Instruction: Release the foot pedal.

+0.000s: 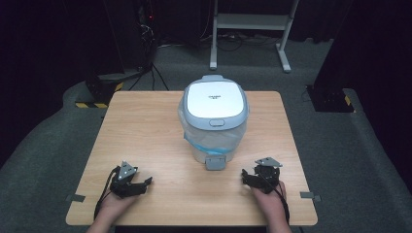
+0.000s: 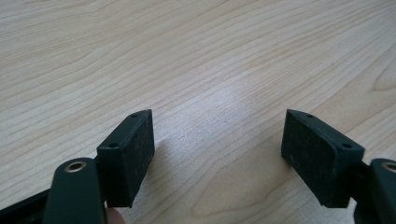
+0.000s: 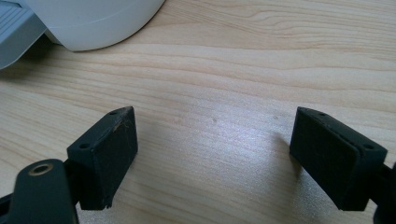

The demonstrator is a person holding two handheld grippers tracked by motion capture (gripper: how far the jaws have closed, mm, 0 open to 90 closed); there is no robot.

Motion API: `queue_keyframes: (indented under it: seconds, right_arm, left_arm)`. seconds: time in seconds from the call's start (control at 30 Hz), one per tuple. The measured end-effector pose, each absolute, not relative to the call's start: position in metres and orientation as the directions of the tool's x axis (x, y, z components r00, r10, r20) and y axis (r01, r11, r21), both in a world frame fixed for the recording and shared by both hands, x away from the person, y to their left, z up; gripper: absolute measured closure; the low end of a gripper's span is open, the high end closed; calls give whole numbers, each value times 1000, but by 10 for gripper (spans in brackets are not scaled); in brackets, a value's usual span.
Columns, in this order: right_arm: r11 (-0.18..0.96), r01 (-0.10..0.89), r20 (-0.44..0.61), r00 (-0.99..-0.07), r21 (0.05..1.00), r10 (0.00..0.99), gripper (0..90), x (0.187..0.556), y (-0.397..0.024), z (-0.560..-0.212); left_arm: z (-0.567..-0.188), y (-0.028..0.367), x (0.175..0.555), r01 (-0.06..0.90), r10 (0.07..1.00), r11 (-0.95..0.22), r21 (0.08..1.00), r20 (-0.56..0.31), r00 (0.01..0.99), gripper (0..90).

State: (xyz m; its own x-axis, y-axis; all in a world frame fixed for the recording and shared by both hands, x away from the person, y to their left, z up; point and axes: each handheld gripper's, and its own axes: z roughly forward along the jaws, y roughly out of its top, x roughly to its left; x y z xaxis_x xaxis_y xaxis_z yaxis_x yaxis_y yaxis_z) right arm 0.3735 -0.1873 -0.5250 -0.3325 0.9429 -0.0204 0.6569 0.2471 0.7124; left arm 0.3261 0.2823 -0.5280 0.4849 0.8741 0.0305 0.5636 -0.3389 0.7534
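A white pedal bin [image 1: 214, 121] with a grey-blue lid stands upright near the middle of the wooden table [image 1: 145, 126], toward the far side, its closed lid facing up and a clear bag liner showing under the rim. Its grey foot pedal [image 1: 215, 162] juts out at the base toward the person's edge of the table. The left gripper [image 1: 138, 184] rests low over the near left part of the tabletop, well apart from the bin and to the left of the pedal; in the left gripper view its two black jaws stand apart, with bare wood grain and nothing else between the pads [image 2: 135, 154]. The right gripper [image 1: 252, 177] sits over the near right part of the table, closer to the bin than the left one, just right of and slightly nearer than the pedal, without touching it. Its jaws are also spread wide and hold nothing; in the right gripper view the bin's rounded white base [image 3: 93, 23] and a corner of the grey pedal [image 3: 14, 32] lie beyond and to the upper left of the gap between the jaws. A hand [image 1: 269, 201] holds each gripper from the table's near edge.
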Motion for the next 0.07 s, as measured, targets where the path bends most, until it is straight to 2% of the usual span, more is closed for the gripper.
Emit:
queue_keyframes:
  seconds: [0.07]
  right_arm:
    - [247, 657, -21, -333, 712, 943, 149, 373, -187, -525]
  left_arm:
    - [-528, 282, 326, 567, 874, -336, 752, 26, 485, 257]
